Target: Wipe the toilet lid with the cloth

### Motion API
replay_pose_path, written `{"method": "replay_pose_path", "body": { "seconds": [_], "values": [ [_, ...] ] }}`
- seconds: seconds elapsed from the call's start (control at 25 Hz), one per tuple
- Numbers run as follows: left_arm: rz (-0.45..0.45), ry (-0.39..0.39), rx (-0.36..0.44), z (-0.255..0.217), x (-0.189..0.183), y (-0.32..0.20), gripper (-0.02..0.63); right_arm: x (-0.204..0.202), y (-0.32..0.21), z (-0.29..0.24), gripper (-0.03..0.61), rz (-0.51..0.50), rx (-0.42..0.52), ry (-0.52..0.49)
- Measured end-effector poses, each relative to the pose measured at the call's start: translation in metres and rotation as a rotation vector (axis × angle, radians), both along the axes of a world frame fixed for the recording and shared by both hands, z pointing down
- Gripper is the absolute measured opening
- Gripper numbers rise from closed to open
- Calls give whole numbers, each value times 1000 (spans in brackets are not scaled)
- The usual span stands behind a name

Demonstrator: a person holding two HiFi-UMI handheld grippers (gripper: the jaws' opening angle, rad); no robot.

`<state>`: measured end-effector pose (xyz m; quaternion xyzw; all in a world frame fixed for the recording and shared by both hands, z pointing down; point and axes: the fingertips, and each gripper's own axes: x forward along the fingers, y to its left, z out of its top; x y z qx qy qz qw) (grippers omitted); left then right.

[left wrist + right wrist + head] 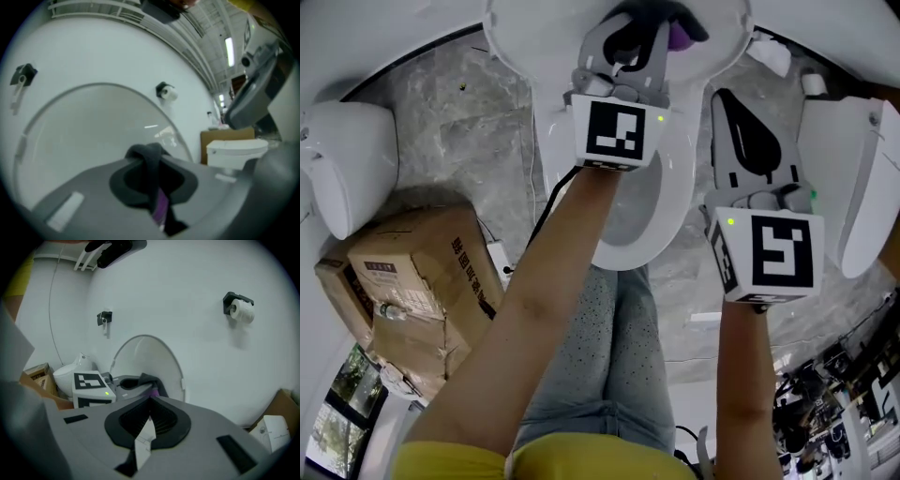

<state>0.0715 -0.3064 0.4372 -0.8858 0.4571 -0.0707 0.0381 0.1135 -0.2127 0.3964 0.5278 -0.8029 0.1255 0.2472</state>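
The white toilet's lid stands raised against the wall, and it fills the left gripper view as a big oval. My left gripper is shut on a dark grey cloth with a purple patch. It holds the cloth right in front of the lid's inner face, above the seat ring. My right gripper hovers to the right of the bowl, shut and off the toilet. A thin white strip shows in the slit of my right gripper. Beyond the right gripper, the lid and the cloth are in sight.
A cardboard box and a second toilet stand at the left. Another white toilet is at the right. A toilet roll hangs on the wall. The person's legs stand before the bowl.
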Motion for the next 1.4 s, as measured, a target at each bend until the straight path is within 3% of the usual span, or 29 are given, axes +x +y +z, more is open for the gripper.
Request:
{"method": "replay_pose_path", "body": {
  "seconds": [0.12,0.24,0.36,0.64,0.8,0.92,1.2,1.32,1.4],
  "values": [
    [82,16,-56,23,44,8,21,10,5,4,15,11,-9,13],
    [91,-11,-99,43,46,11,23,15,9,6,15,12,-17,15],
    [50,-44,-127,61,9,10,25,11,11,9,15,-3,-20,8],
    [-155,-183,-215,113,-124,14,28,-12,12,18,15,-56,-27,-20],
    [-253,-130,-248,121,-135,16,23,-13,14,23,15,-61,-39,-18],
    [-243,-72,-279,131,-111,18,22,-8,15,29,15,-49,-48,-13],
    [90,-151,-316,158,36,31,23,10,20,39,15,-7,-66,1],
    [164,-207,-332,172,61,37,21,13,22,40,15,-3,-72,5],
    [187,-239,-340,180,58,38,21,15,23,41,15,-2,-72,6]
  ]
}}
